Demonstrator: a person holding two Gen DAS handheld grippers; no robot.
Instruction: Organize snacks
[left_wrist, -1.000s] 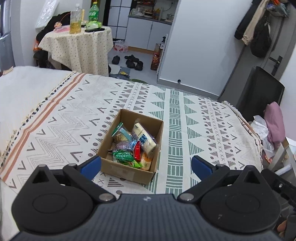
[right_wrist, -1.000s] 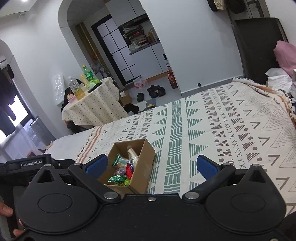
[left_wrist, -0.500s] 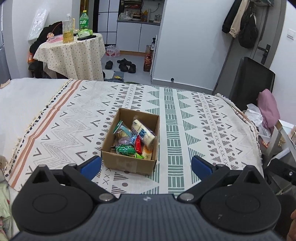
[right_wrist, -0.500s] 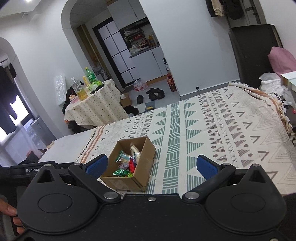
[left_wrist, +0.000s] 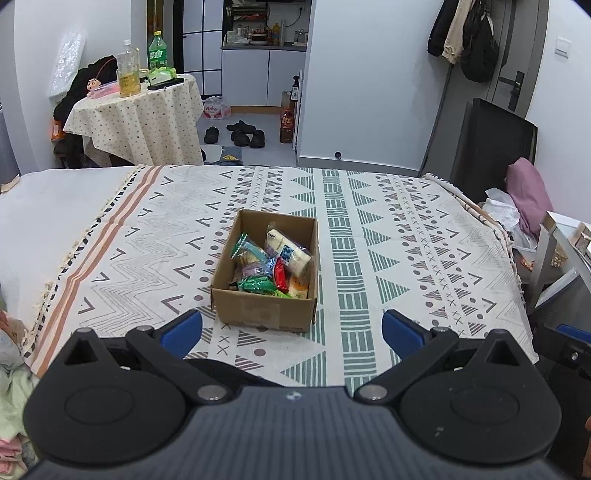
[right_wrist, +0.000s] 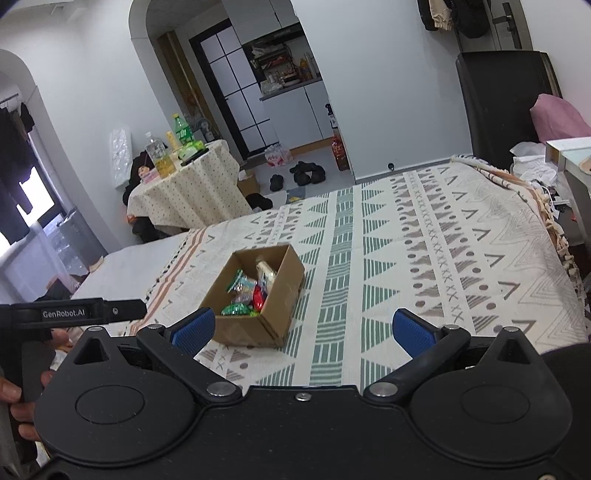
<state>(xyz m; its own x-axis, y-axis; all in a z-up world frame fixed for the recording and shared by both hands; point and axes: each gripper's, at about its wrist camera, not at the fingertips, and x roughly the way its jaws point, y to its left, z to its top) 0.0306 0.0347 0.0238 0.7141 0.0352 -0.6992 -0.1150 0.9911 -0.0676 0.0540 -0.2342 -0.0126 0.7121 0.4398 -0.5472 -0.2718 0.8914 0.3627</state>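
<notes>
While both grippers, left gripper (left_wrist: 291, 334) and right gripper (right_wrist: 302, 330), gape empty, the open brown cardboard box (left_wrist: 264, 314) holds assorted colourful snack packets (left_wrist: 271, 264).

left gripper (left_wrist: 291, 334) fingers apart, empty | snack-filled cardboard box (left_wrist: 264, 312) on patterned blanket (left_wrist: 388, 236)

Black left gripper (left_wrist: 291, 334), black right gripper (right_wrist: 303, 330), blue fingers (right_wrist: 410, 329), silver screws, white GenRobot.AI lettering

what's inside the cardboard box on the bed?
The cardboard box holds a loose pile of wrapped snacks: a pale long pack, a red packet, green packets. Anything under the pile, and the box floor, is covered.
</notes>
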